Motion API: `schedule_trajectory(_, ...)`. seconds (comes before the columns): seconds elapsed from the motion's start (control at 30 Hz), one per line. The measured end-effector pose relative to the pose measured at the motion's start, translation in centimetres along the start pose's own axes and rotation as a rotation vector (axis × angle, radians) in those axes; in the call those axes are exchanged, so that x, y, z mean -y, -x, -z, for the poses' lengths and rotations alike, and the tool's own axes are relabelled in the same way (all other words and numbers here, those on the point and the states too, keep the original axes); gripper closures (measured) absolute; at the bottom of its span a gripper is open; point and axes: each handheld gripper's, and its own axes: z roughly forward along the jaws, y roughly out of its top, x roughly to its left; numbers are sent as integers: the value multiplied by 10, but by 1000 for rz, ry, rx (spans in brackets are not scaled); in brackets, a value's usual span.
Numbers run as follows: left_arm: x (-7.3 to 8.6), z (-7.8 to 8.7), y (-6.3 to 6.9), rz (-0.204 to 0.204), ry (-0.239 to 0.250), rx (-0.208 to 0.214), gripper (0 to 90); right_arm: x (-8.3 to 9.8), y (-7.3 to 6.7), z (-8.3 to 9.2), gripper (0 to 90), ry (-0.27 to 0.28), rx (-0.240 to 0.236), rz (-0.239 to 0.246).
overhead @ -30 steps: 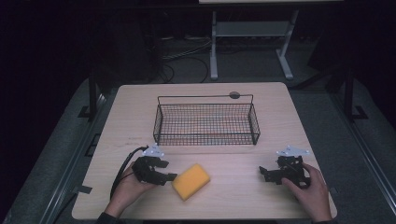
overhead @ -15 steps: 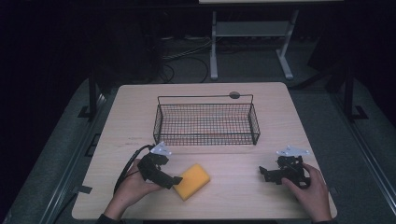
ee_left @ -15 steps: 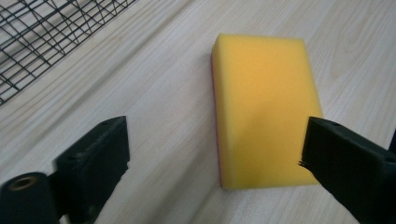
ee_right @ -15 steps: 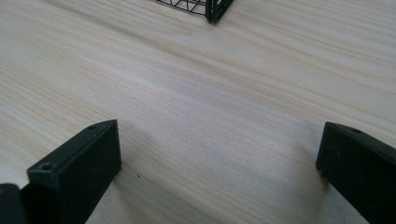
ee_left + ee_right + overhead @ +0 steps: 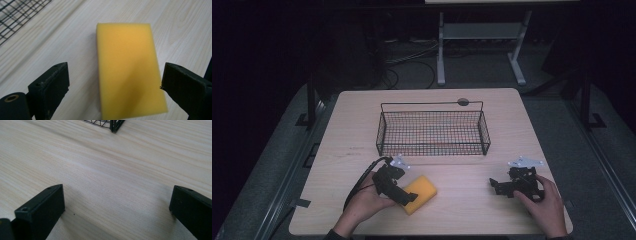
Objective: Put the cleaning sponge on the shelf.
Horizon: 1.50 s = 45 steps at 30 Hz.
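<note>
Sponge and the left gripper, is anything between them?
Nothing visible. The sponge lies flat on the table, and the left gripper has its open jaws on either side of it, with bare wood in the gaps.

The sponge [image 5: 420, 194] is a yellow rectangular foam block — smooth-faced, uniform in colour, with crisp edges and squared corners. It lies flat on its broad face on the pale wood table [image 5: 462, 220], near the front edge and left of centre. In the high view its long axis runs from about 1 o'clock to 7 o'clock. In the left gripper view [image 5: 128, 70] it looks whole and uncompressed — top face bare.
</note>
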Motion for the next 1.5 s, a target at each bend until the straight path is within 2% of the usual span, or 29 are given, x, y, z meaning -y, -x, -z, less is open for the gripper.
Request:
schedule_trajectory(0.1, -3, -4, 3, -7, -19, 4, 70, 0, 0, 0, 0, 0, 0, 0)
schedule_trajectory(0.23, -7, -10, 8, -10, -34, -17, 69, 0, 0, 0, 0, 0, 0, 0)
schedule_trajectory(0.57, -13, -23, 16, -25, -69, -21, 69, 0, 0, 0, 0, 0, 0, 0)
schedule_trajectory(0.73, -15, -32, 18, -43, -111, -45, 69, 0, 0, 0, 0, 0, 0, 1)
schedule_trajectory(0.97, -16, -42, 19, -59, -144, -71, 69, 0, 0, 0, 0, 0, 0, 1)
schedule_trajectory(1.23, -15, -49, 21, -70, -161, -71, 70, 0, 0, 0, 0, 0, 0, 0)
schedule_trajectory(1.43, -14, -44, 20, -69, -145, -60, 202, 0, 0, 0, 0, 0, 0, 1)
schedule_trajectory(1.5, -14, -44, 19, -69, -144, -57, 210, 0, 0, 0, 0, 0, 0, 0)
